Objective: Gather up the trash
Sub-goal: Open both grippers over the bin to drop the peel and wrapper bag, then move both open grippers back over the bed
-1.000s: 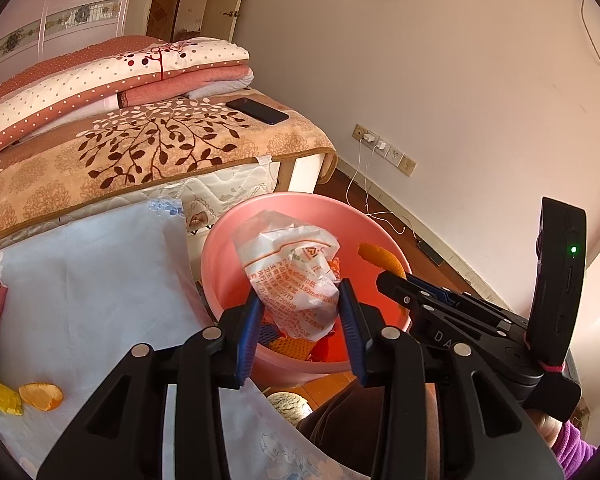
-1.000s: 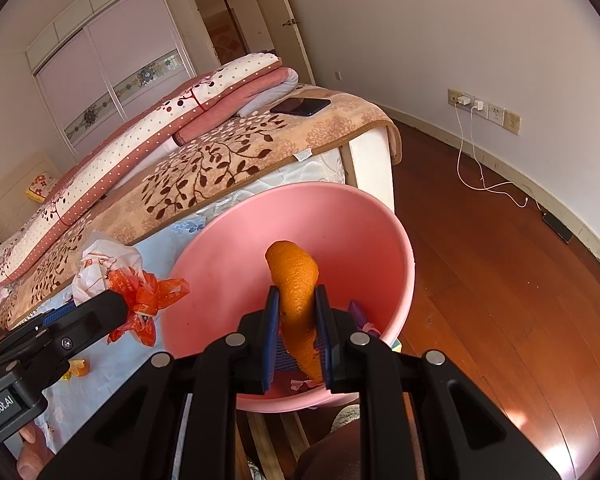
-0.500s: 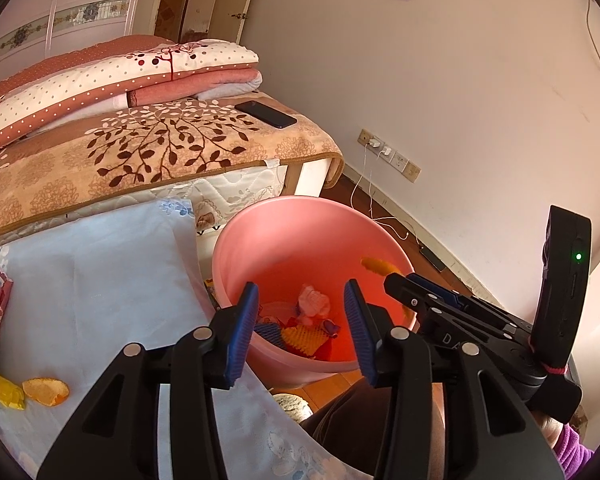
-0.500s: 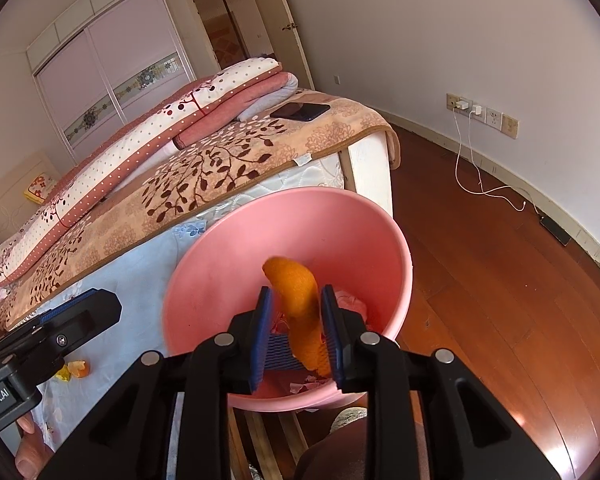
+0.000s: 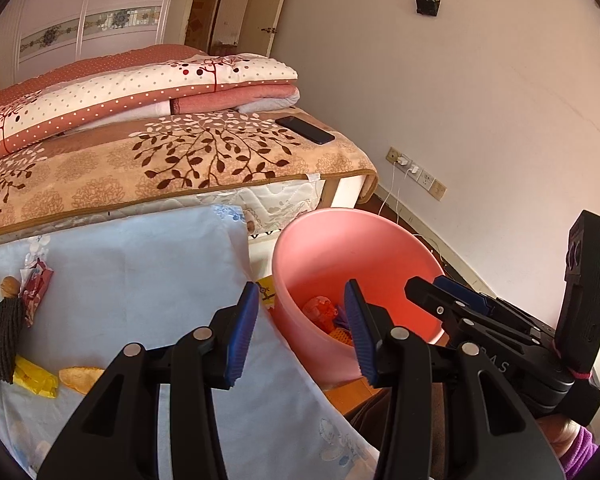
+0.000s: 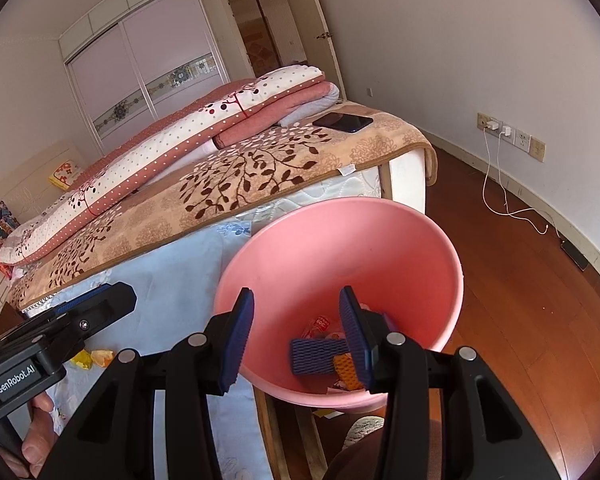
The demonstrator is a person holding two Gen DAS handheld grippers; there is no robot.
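Both my tongs are empty: left gripper (image 5: 300,328) wide, right gripper (image 6: 296,334) opening over the pink basin (image 6: 440,240). Peel (image 5: 78,378) remains on the sheet (image 5: 140,272); reaching back, I could knock the basin over.

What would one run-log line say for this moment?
left gripper: open, empty | right gripper: opening, empty, over pink basin | wrappers in basin | peel on sheet

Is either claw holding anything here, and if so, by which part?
Nothing is held. The left claw is open and empty; the right claw, jaws opening, is empty above the pink basin.
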